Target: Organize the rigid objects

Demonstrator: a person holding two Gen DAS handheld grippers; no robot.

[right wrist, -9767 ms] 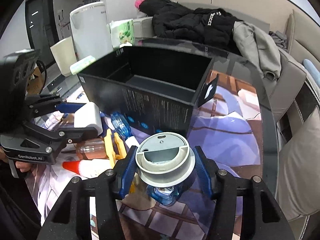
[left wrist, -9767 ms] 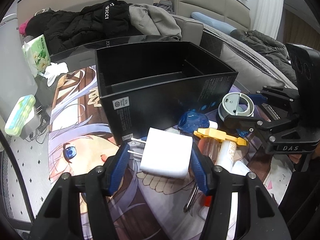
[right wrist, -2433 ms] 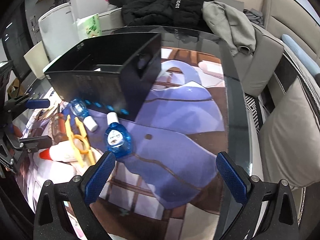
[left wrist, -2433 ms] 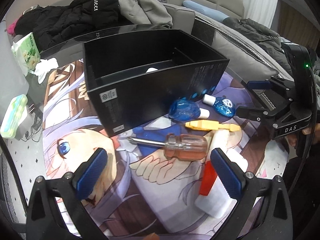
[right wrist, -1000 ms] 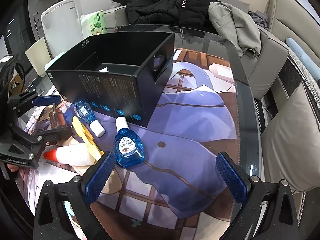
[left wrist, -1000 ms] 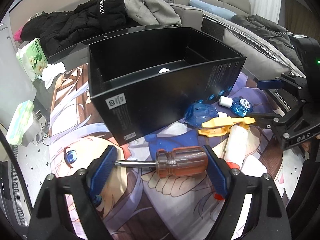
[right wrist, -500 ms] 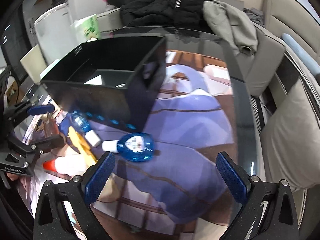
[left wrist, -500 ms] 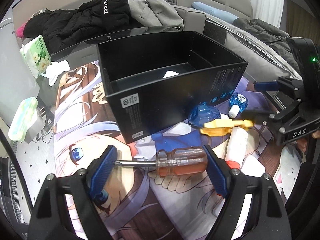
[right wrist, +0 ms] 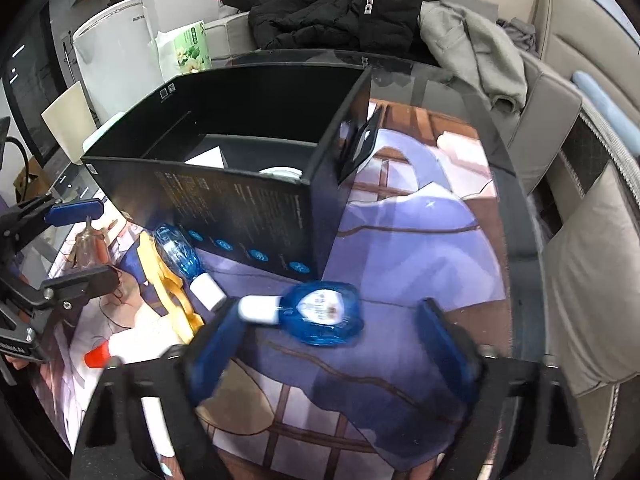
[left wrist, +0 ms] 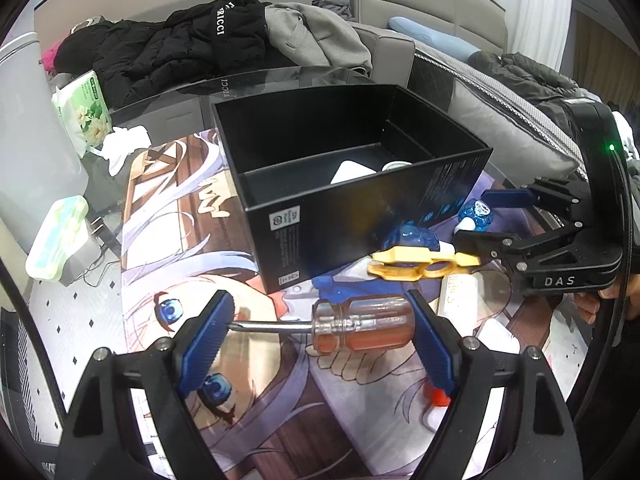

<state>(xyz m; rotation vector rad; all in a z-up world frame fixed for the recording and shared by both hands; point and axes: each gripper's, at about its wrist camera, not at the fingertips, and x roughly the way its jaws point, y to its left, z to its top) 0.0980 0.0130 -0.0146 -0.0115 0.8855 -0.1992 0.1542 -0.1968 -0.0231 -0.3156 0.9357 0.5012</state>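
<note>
- At 6 o'clock of the left wrist view: left gripper [left wrist: 320,334] partly open, blue pads clamped end to end on the clear amber-handled screwdriver [left wrist: 362,328]; steel tip against the 9 o'clock pad, handle butt against the 3 o'clock pad.
- Lengthwise hold judged to keep the tool level and stop it rolling on the way to the box.
- At 12 o'clock of that grip: open black rectangular cardboard box [left wrist: 276,200], divided inside, with a white object and a pale round object already on its floor. Judged the drop target.
- At 6 o'clock of the right wrist view: right gripper [right wrist: 328,334] closing, jaws blurred, around the small blue eye-drop bottle with white cap [right wrist: 316,314]. Cap touching or nearly touching the 9 o'clock pad; 3 o'clock pad not yet on the body. Not gripped.
- At 9 o'clock of that bottle, on the printed anime desk mat [right wrist: 400,232]: second blue bottle [right wrist: 178,252], yellow plastic tool [right wrist: 172,280], white red-tipped glue tube [right wrist: 116,350], all outside the box.
- Versus half a second ago: right jaws much narrower; bottle now between the pads instead of ahead of them. Left grip on the screwdriver unchanged.
</note>
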